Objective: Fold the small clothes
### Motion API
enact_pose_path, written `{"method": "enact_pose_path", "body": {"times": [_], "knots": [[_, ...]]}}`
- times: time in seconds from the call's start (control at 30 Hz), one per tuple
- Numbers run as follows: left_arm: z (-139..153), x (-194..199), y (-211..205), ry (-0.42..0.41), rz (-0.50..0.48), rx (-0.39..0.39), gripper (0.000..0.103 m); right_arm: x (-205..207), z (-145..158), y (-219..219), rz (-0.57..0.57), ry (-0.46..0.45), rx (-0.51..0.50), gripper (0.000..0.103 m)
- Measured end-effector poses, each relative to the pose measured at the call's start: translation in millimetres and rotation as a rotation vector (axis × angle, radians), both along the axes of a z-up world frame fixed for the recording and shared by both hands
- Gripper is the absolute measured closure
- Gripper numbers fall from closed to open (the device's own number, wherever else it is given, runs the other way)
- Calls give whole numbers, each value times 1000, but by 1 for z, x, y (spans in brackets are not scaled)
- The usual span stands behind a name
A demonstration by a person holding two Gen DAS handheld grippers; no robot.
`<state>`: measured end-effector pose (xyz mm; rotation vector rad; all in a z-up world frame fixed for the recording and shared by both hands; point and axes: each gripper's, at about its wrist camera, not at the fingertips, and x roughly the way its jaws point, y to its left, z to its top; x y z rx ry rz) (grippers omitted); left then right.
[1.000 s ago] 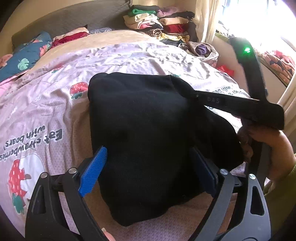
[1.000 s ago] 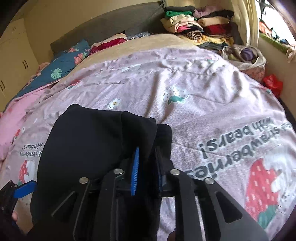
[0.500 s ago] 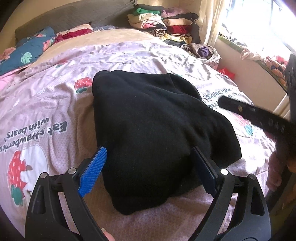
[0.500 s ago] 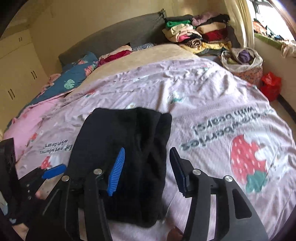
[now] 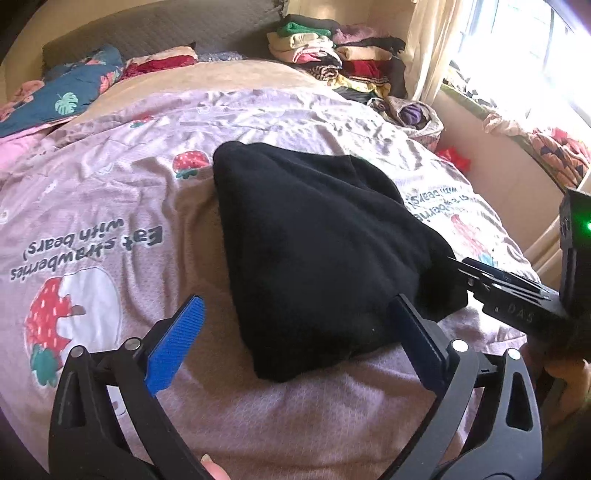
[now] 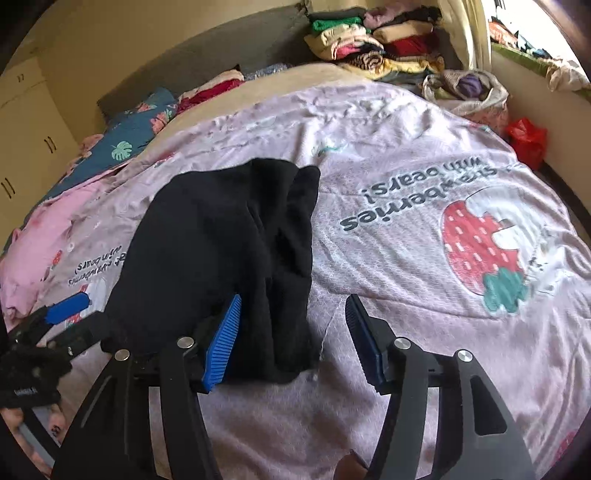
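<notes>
A black folded garment [image 5: 314, 251] lies on the pink strawberry-print bedspread [image 5: 110, 221]; it also shows in the right wrist view [image 6: 221, 251]. My left gripper [image 5: 299, 332] is open and empty, jaws wide, just in front of the garment's near edge. My right gripper [image 6: 293, 332] is open and empty at the garment's near right corner, its left blue pad [image 6: 221, 347] over the cloth. The right gripper's body shows at the right in the left wrist view [image 5: 517, 295]. The left gripper's blue pad shows at the left in the right wrist view [image 6: 68, 308].
A stack of folded clothes [image 5: 332, 59] sits at the bed's far right, with a bag of clothes [image 5: 413, 114] beside it. Pillows [image 5: 62, 99] and a grey headboard [image 5: 166, 29] lie at the far end. A window [image 5: 517, 55] and a red bag [image 6: 526, 138] are on the right.
My right gripper let go of the garment's edge, opened, and drew back toward the near side. The garment now lies flat. My left gripper stayed open and drew back slightly.
</notes>
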<state>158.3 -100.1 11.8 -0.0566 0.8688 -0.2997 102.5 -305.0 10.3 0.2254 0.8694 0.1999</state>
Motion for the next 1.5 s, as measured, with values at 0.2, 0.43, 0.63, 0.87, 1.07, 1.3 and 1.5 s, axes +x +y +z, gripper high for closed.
{"method": "enact_pose_path", "body": {"times": [0.2, 0.43, 0.63, 0.87, 1.07, 1.3, 1.5], "knots": [[10, -9, 12, -7, 12, -31, 10, -29, 25, -1, -21, -114, -5, 15], [20, -15, 21, -12, 39, -47, 9, -54, 46, 1, -29, -187, -23, 7], [31, -28, 24, -30, 28, -51, 10, -76, 61, 4, -30, -226, -34, 6], [38, -47, 30, -53, 18, -49, 10, -104, 72, 13, -21, -276, -48, 5], [40, -70, 41, -83, 27, -33, 9, -130, 69, 22, -40, -317, -82, 5], [32, -96, 52, -98, 22, -27, 9, -156, 56, 27, -43, -332, -107, 5], [16, -112, 59, -90, 17, -32, 9, -178, 34, 25, -85, -316, -76, 4]]}}
